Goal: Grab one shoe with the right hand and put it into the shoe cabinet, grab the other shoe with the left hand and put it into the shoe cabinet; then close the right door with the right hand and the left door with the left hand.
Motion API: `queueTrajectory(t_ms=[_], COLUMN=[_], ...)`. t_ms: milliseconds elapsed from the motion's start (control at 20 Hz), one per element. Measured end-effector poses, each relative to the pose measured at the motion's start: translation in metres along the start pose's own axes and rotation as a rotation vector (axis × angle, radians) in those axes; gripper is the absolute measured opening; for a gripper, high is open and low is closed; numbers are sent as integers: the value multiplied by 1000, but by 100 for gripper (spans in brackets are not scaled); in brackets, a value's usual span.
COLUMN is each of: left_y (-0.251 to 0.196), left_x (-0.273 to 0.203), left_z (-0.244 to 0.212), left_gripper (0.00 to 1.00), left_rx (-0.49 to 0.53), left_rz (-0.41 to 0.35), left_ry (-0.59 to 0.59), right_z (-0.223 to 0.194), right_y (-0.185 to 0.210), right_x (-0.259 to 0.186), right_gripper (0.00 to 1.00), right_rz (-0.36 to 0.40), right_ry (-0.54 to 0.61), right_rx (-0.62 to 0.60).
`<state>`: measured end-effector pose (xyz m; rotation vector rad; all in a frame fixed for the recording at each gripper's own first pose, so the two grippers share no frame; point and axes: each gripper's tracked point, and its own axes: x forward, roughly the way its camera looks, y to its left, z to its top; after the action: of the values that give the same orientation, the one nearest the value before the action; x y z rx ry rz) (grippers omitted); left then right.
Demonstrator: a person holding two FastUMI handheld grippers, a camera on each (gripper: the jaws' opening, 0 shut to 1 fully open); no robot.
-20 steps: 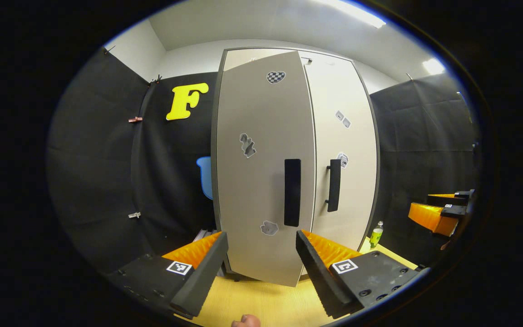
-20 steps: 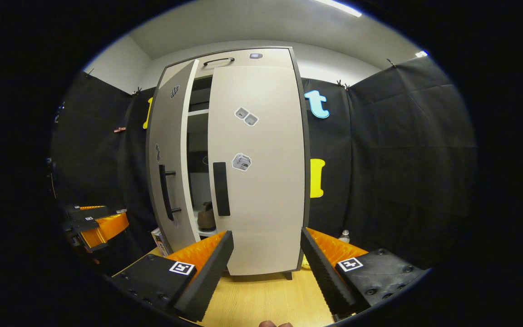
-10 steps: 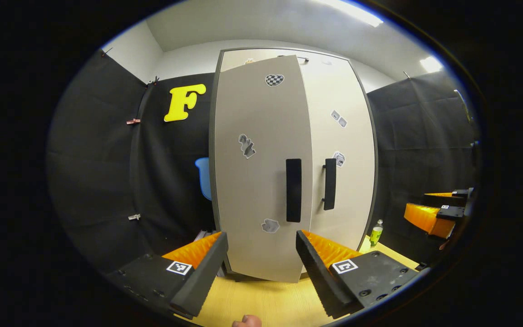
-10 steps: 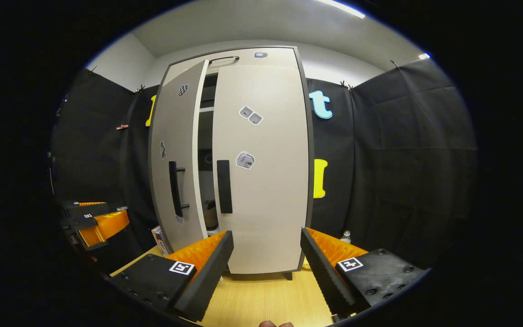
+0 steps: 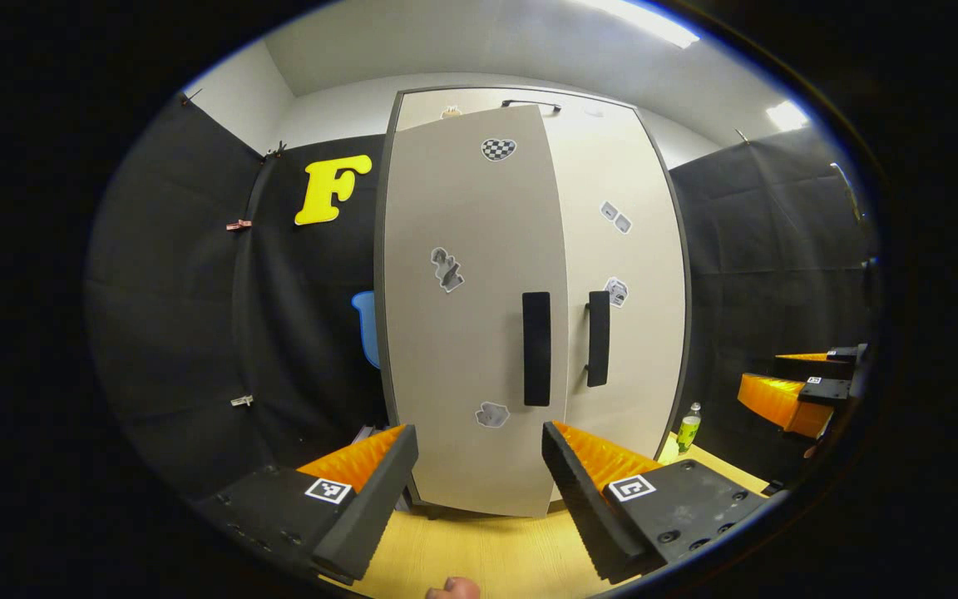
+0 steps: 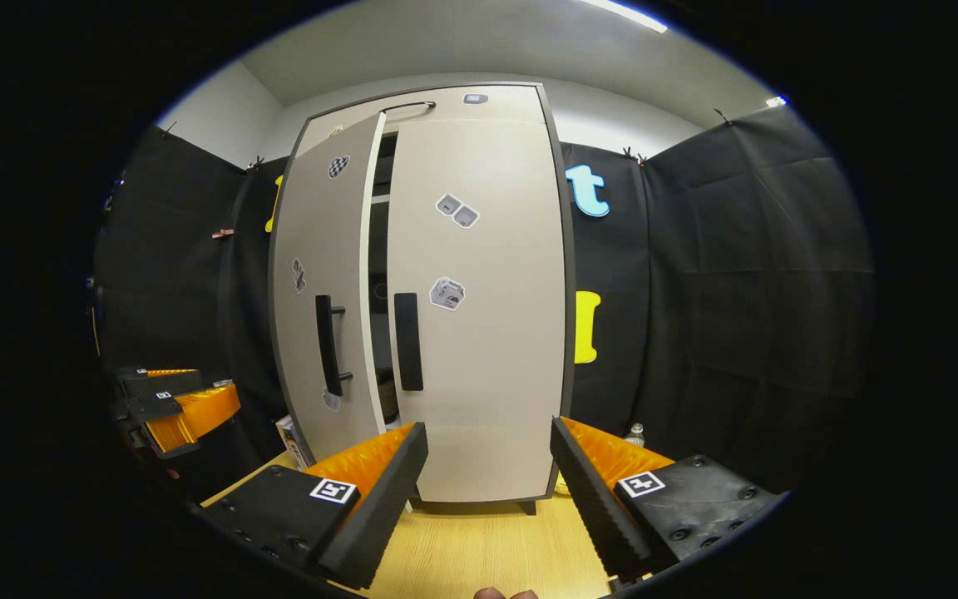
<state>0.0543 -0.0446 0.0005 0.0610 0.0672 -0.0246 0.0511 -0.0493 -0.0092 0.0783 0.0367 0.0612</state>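
The tall beige shoe cabinet [image 6: 479,291] with black bar handles is standing on the pale wooden floor [image 6: 487,549]. Its left door [image 6: 325,291] is hanging slightly ajar, a dark gap beside the shut right door [image 6: 479,316]. The left gripper [image 5: 479,487] is hovering before the left door, jaws wide and empty. The right gripper [image 6: 487,491] is facing the right door, jaws likewise wide, gripping nothing.

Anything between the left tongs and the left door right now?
Nothing: in the left gripper view the open left tongs face the left door across bare wooden table; the door remains slightly ajar.
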Motion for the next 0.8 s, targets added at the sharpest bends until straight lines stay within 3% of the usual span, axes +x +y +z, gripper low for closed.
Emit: queueTrajectory(t_ms=[800], left_y=[-3], left_x=[2], left_z=[-3], left_gripper=[96], left_rx=[1], left_rz=[11], left_ry=[7], right_z=[-4], right_y=[6], right_x=[1], right_gripper=[98], right_rz=[41], right_ry=[16], right_rx=[-4])
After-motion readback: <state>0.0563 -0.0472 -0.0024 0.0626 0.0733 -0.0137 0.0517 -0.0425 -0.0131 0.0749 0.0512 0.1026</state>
